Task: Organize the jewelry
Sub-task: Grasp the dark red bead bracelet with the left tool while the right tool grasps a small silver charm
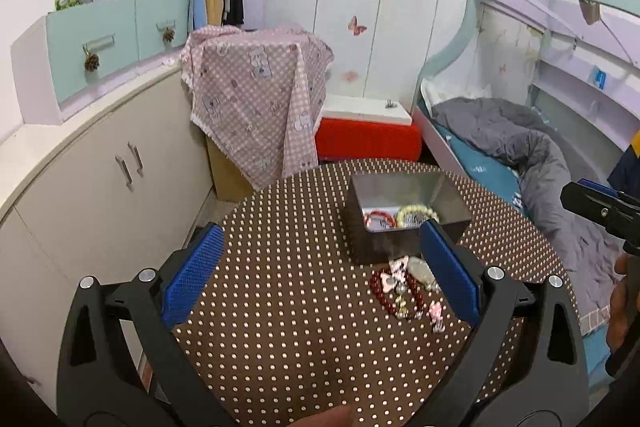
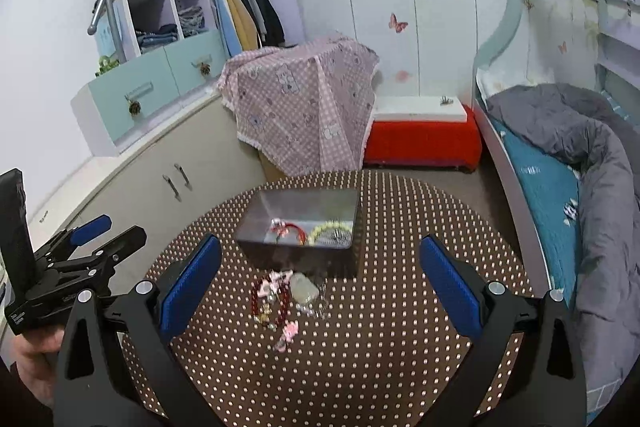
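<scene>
A grey metal box (image 1: 404, 215) (image 2: 300, 227) stands on a round brown polka-dot table (image 1: 280, 287) (image 2: 400, 307). Inside lie a red bracelet (image 1: 376, 215) (image 2: 294, 229) and a yellow bead bracelet (image 1: 416, 213) (image 2: 330, 227). In front of the box lies a pile of jewelry: a dark red bead bracelet (image 1: 384, 293) (image 2: 280, 297), pink clips (image 1: 436, 311) (image 2: 289, 333) and a pale stone piece (image 2: 305, 287). My left gripper (image 1: 320, 275) is open above the table, left of the pile. My right gripper (image 2: 320, 283) is open, with the pile between its fingers' line of sight.
A cream cabinet (image 1: 100, 167) runs along the left. A pink cloth-covered stand (image 1: 256, 95) and a red box (image 1: 368, 139) sit behind the table. A bed with a grey quilt (image 1: 520, 147) lies to the right. The right gripper's body (image 1: 600, 207) shows at the right edge.
</scene>
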Available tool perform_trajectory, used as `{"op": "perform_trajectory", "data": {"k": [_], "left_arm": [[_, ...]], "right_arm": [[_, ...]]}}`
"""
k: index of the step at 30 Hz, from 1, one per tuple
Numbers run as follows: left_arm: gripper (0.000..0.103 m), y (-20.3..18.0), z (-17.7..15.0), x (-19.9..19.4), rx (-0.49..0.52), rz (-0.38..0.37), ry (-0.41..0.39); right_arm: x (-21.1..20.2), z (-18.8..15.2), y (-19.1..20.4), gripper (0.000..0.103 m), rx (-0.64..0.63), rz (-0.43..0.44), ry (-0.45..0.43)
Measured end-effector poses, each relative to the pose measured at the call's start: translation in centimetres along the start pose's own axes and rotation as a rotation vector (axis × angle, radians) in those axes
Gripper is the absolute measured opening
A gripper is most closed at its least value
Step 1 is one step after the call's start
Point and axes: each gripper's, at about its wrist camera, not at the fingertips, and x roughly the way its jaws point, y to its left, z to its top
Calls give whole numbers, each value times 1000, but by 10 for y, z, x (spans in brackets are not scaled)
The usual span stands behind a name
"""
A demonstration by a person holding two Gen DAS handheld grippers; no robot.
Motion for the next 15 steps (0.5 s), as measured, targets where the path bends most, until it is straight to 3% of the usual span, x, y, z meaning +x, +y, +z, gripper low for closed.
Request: {"op": "perform_trajectory", "data": {"k": [15], "left_arm": [[96, -19, -48, 65, 46, -9, 203]], "right_arm": [[26, -56, -22, 95, 58, -23, 146]]}}
